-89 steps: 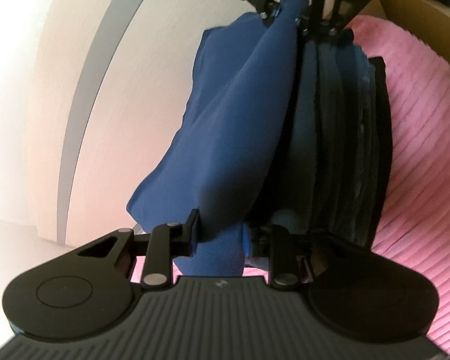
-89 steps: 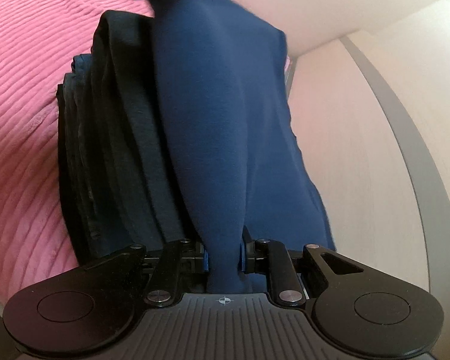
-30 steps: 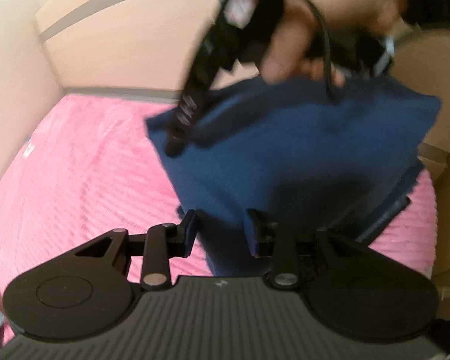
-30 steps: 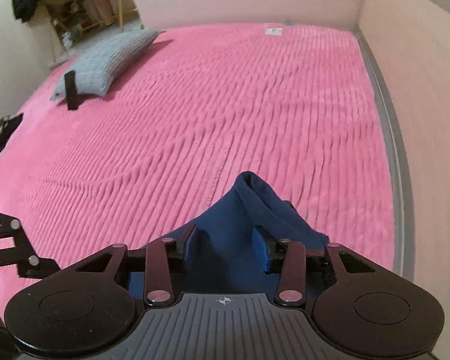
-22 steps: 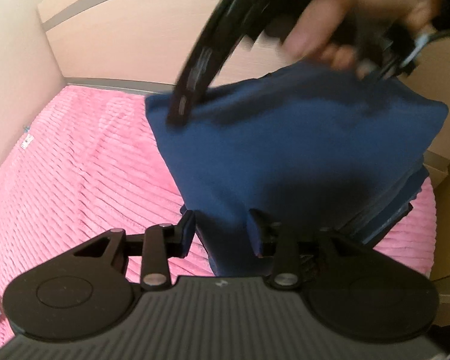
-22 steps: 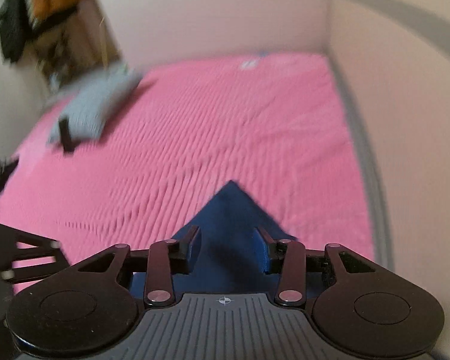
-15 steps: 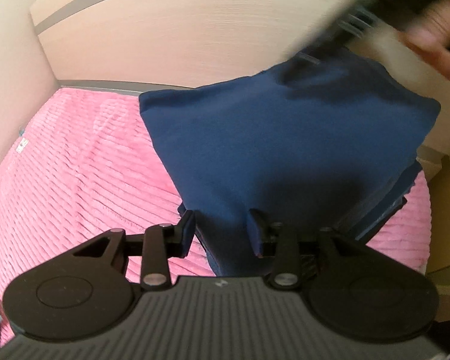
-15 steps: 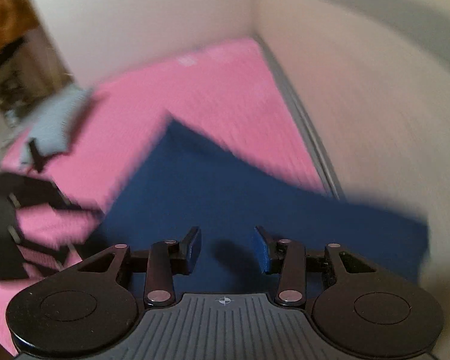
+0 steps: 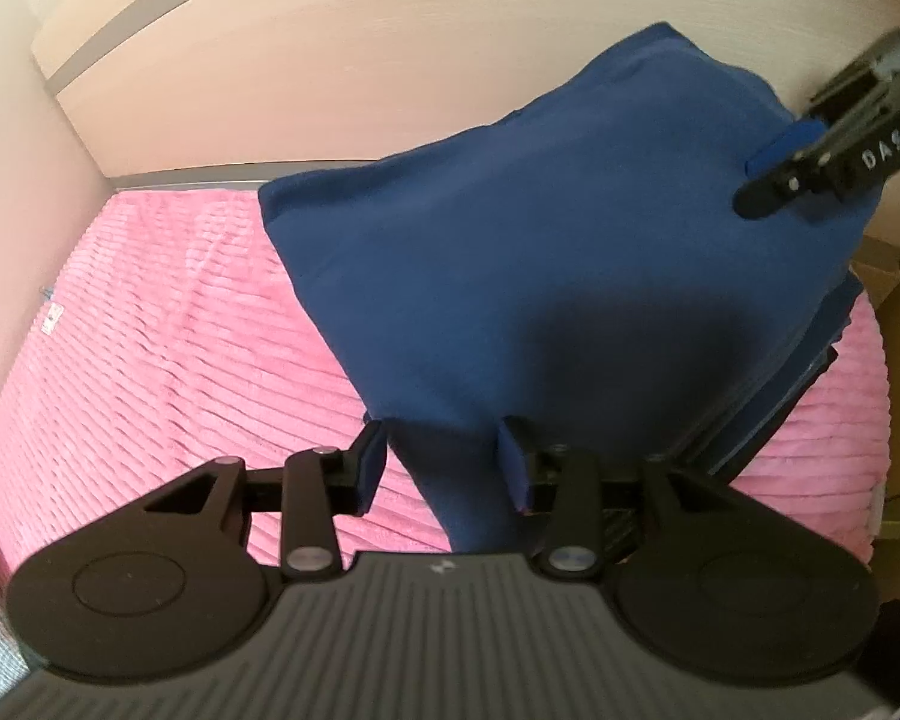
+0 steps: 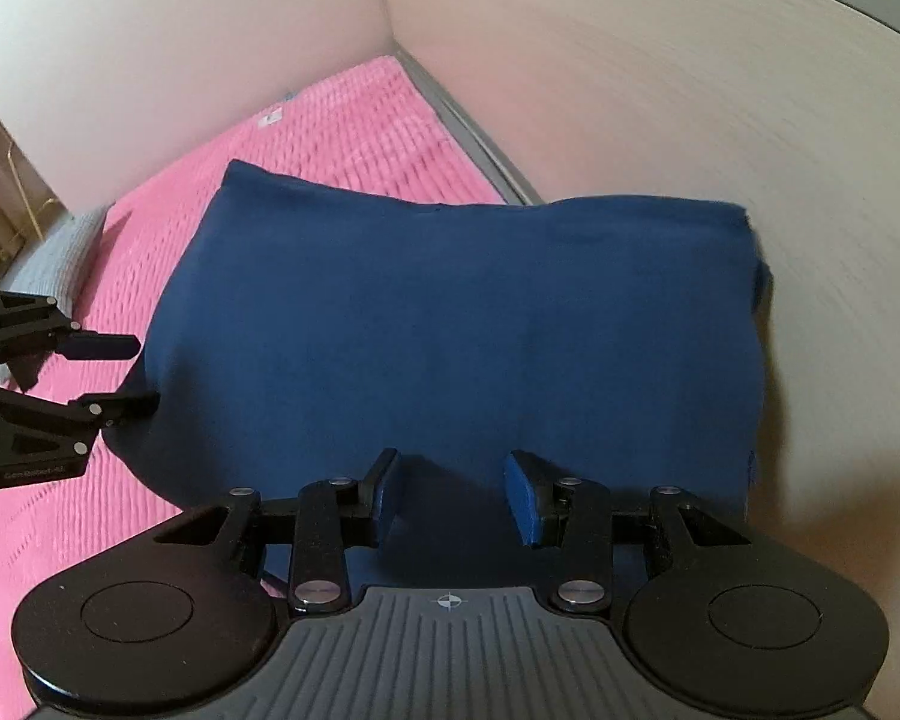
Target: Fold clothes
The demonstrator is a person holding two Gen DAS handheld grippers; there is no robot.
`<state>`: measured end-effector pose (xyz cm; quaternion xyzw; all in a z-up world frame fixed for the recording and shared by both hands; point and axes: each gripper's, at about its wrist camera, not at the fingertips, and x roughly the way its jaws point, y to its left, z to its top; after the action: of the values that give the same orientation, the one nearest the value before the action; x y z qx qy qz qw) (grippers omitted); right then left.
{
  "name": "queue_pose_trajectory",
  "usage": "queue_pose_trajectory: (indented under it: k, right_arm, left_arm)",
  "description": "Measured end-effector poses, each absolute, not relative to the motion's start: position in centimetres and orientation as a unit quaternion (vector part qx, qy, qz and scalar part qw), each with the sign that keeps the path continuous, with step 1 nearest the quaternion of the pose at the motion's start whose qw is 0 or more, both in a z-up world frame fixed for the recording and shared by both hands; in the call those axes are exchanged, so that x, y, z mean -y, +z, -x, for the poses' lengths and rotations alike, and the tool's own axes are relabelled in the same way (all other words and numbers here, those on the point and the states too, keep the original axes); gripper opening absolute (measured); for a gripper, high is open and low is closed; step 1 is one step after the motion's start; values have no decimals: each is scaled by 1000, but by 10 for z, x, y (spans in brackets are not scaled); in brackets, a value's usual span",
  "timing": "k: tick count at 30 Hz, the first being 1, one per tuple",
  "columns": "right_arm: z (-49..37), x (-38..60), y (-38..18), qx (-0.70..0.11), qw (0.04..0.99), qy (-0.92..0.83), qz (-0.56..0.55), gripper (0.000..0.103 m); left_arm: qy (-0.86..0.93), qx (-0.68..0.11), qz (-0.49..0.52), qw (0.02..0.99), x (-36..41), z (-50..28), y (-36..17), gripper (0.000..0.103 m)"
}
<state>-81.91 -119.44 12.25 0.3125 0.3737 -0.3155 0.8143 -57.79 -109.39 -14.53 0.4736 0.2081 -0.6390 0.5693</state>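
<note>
Folded navy garment [image 10: 462,324] lying on a clothes stack on the pink bed [image 9: 168,324]
Left gripper [image 9: 444,462] and right gripper [image 10: 450,492] are hovering beside it, jaws apart, holding nothing; "DAS" is showing on the right gripper

— What sort of place is this?
— A bedroom in a home. A bed covered by a pink ribbed plush bedspread [image 9: 168,324] fills the floor of both views, pushed into a corner of plain pale walls [image 10: 168,30].
— Anything else that says bedroom?
— A light wood-grain headboard panel with a grey trim strip [image 9: 342,72] runs along one edge of the bed, and a grey knitted pillow [image 10: 54,258] lies at the far side. A stack of folded dark blue clothes [image 9: 570,252] sits on the bedspread against the headboard.
— And beyond the bed?
— A brown cardboard box [image 9: 888,276] by the bed's edge; the rest is too blurred to tell
</note>
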Motion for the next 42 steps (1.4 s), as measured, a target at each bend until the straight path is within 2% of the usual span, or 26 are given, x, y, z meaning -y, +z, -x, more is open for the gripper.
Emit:
queue_pose_trajectory:
  k: [2,3,4,5,9,13,14,15,16,21,23,25,26,30,33,42]
  right_arm:
    - [827,1188,131,-366,810,-329,-318,42]
    - [831,1184,132,-365,807,-335,-320,47]
    - [834,1180,129,-370,802,-339,-322,65]
    - [839,1177,125,-372,797,-345,-327,70]
    - [858,1155,139,-352,786,-375,-343,70]
    - [874,1117,161,-328,776,-404,-356,71]
    - [877,1106,165,-323,772,-411,-361,73]
    - [880,1094,168,-318,768,-418,-367,79]
    - [883,1081,170,-312,762,-426,-375,82]
    - [886,1018,180,-286,737,-461,-404,83]
    - [884,995,188,-282,729,-479,-400,83]
    - [880,973,197,-279,724,-496,-391,83]
    - [878,962,202,-277,722,-504,-385,83]
    - [871,922,220,-278,718,-522,-366,84]
    - [866,902,229,-281,724,-523,-351,91]
    - [863,902,247,-300,747,-502,-317,91]
  left_arm:
    - [-633,-208,-476,574,1094,577,-145,38]
    - [-630,-209,-476,577,1094,577,-144,38]
    - [-628,-210,-474,581,1092,577,-141,38]
    - [-626,-212,-473,583,1091,576,-138,39]
    - [-621,-219,-463,594,1073,573,-123,40]
    - [-623,-245,-433,604,1037,564,-112,46]
    - [-625,-253,-424,604,1028,561,-110,48]
    - [-628,-262,-415,604,1018,559,-108,49]
    - [-632,-270,-405,603,1007,556,-107,54]
    - [-654,-301,-362,593,956,546,-94,74]
    - [-659,-313,-346,590,937,539,-90,91]
    - [-660,-325,-333,590,918,535,-85,100]
    - [-659,-330,-329,591,908,535,-80,102]
    - [-652,-348,-328,588,884,527,-84,102]
    - [-658,-344,-313,592,866,529,-77,102]
    - [-678,-321,-287,596,846,560,-52,102]
